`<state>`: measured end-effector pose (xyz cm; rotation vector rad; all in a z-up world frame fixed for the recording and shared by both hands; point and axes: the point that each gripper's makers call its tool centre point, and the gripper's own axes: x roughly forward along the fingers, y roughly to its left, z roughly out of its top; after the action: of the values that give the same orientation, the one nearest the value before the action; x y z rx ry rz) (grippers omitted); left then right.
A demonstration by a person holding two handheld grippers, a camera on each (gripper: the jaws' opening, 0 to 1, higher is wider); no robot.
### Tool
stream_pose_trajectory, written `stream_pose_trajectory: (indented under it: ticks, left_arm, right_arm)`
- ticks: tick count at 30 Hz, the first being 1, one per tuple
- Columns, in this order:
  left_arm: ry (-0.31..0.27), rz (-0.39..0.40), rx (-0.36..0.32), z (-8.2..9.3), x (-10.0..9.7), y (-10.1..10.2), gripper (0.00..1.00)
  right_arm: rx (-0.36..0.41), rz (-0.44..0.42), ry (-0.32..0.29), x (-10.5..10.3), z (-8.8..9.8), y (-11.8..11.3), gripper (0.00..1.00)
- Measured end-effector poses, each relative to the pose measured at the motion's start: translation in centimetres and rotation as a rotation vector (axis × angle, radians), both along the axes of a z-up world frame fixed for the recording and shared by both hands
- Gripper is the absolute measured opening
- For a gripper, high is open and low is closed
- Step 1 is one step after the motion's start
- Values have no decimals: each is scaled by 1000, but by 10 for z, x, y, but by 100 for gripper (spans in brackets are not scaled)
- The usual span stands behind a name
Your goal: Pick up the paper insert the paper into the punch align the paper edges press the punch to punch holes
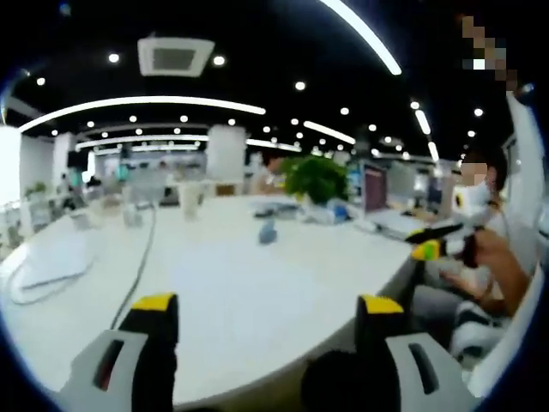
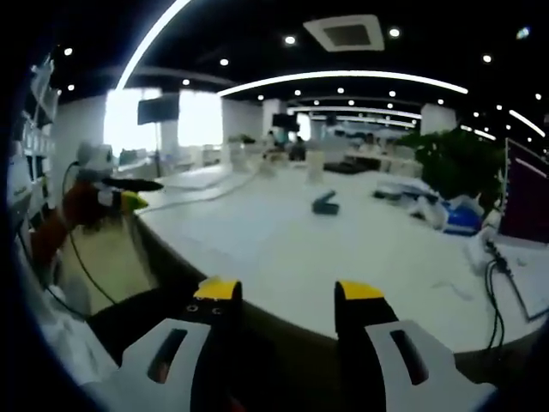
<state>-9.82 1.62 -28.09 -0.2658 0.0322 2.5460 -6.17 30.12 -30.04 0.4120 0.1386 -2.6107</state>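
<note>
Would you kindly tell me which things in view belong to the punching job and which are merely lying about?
Job: small blue-grey object, probably the punch; white sheets; left tool and right tool, both open and empty.
Lying about: potted plant; cable; screen.

White table [image 1: 240, 300] carries a cable [image 1: 141, 257], cup [image 1: 189, 199] and potted plant [image 1: 319, 178]. A monitor [image 2: 525, 193] stands beside the plant. Ceiling vent [image 1: 175, 56] overhead. Seated person [image 1: 485, 249] at table edge.
</note>
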Motion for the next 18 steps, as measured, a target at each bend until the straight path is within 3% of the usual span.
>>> stream_pose_trajectory:
  ticks: [18]
  left_arm:
    - [2,5,-15,-1,-2,-2,80]
  right_arm:
    - [0,-11,-7,-1,-3,4,46]
